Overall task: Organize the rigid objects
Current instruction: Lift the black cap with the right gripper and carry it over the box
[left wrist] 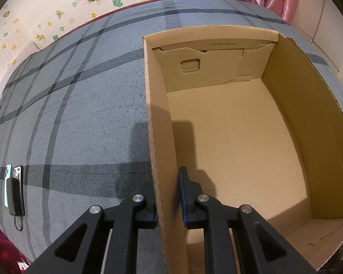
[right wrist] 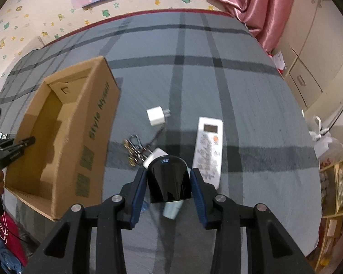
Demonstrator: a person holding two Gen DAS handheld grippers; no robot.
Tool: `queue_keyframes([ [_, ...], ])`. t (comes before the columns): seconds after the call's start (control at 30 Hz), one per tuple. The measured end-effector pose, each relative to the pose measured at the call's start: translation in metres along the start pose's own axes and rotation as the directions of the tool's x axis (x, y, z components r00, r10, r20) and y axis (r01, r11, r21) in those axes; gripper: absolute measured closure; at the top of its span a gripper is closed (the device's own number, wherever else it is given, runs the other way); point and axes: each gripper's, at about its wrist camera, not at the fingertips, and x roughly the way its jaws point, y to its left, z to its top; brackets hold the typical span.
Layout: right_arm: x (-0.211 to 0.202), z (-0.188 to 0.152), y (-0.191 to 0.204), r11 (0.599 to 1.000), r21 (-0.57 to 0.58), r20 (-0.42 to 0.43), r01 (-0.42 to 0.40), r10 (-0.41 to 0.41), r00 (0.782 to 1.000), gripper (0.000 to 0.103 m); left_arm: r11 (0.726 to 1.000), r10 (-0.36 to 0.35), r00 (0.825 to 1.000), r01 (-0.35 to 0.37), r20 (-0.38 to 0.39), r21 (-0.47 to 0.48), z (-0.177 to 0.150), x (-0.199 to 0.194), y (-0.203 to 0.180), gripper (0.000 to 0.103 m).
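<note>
- brown cardboard box (left wrist: 228,137) is sitting open-topped on a grey plaid blanket (left wrist: 80,114), filling the 12 to 4 o'clock part of the left wrist view; nothing is lying on the part of its floor that shows.
- left gripper (left wrist: 169,205) is pinching the box's near left wall, one finger outside it and one blue-padded finger inside, with the jaws closed down to the cardboard's thickness.
- right gripper (right wrist: 169,189) is gripping a glossy black device (right wrist: 169,180) with a rounded top, both blue pads pressing on its sides; the jaws are standing partly open, as wide as the device.
- a pale blue piece (right wrist: 172,209) is showing just under the black device at 6 o'clock; what it is cannot be told.
- white remote control (right wrist: 208,150) is lying on the blanket at 2 o'clock from the right gripper, just beside its right finger.
- white plug adapter (right wrist: 156,116) is lying near the middle of the right wrist view, at 12 o'clock from the held device.
- a bunch of keys (right wrist: 133,148) is lying at 10 o'clock from the device, between it and the box.
- in the right wrist view the box is sitting at 9 o'clock, green lettering running along its side.
- two phones and a dark power bank (left wrist: 14,189) are lying at 8 o'clock in the left wrist view, well apart from the box.
- pink curtain (right wrist: 251,6) is hanging at 1 o'clock.
</note>
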Motion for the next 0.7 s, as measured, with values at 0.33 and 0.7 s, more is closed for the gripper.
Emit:
queue_keyframes([
  [0.33,-0.01,0.027,0.035,0.998,-0.051,0.034,-0.028,0.03,0.999,0.061,1.0,0.008,1.0,-0.008,-0.004,-0.007,0.001,0.0,-0.002,0.088],
  [0.7,-0.009,0.053,0.079,0.99,-0.113,0.053,-0.08,0.087,0.995,0.061,1.0,0.019,1.0,-0.019,-0.007,-0.016,0.002,0.001,-0.003,0.088],
])
